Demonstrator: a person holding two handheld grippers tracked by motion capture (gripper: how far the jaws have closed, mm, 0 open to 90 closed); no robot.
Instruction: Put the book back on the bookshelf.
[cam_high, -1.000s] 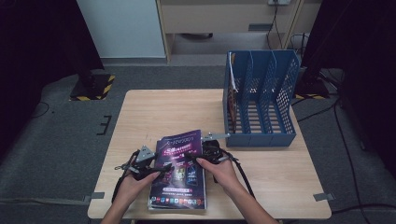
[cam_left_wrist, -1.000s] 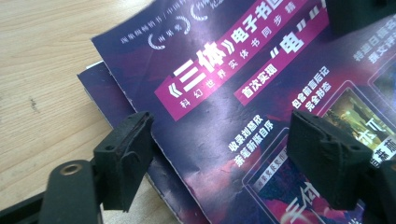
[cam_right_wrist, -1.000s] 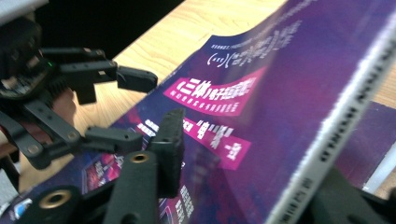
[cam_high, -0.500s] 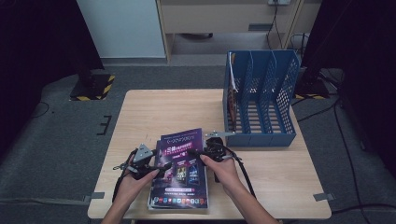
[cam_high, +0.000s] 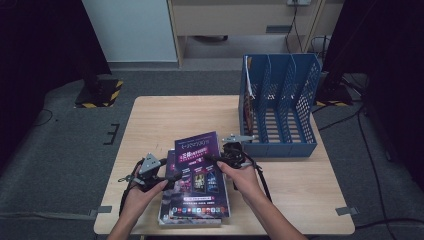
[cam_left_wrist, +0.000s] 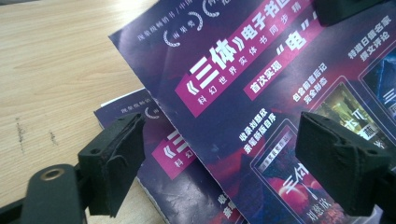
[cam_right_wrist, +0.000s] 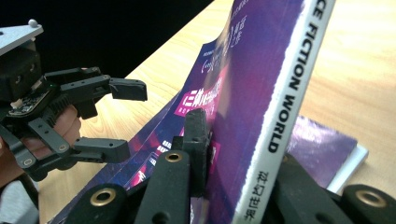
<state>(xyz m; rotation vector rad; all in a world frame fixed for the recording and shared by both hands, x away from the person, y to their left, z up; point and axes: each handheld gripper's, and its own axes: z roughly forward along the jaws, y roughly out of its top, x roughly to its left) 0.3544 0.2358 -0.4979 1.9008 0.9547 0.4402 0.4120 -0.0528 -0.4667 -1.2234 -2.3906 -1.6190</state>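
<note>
The right gripper (cam_high: 220, 159) has just been closing and now clamps the top magazine's (cam_high: 197, 172) spine edge, tilting it up off the stack (cam_high: 167, 212) (blue file rack (cam_high: 280, 100) waits nearby), while the left gripper (cam_high: 172, 176) stands apart, gripping nothing.

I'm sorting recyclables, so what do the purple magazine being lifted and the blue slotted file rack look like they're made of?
Purple glossy magazine: coated paper, judging by its sheen, its bending cover and its printed spine. Blue slotted file rack: probably moulded plastic, given the uniform colour and perforated walls.

Magazine stack (cam_high: 192, 212) on table (cam_high: 150, 120); file rack (cam_high: 280, 107) right.
</note>
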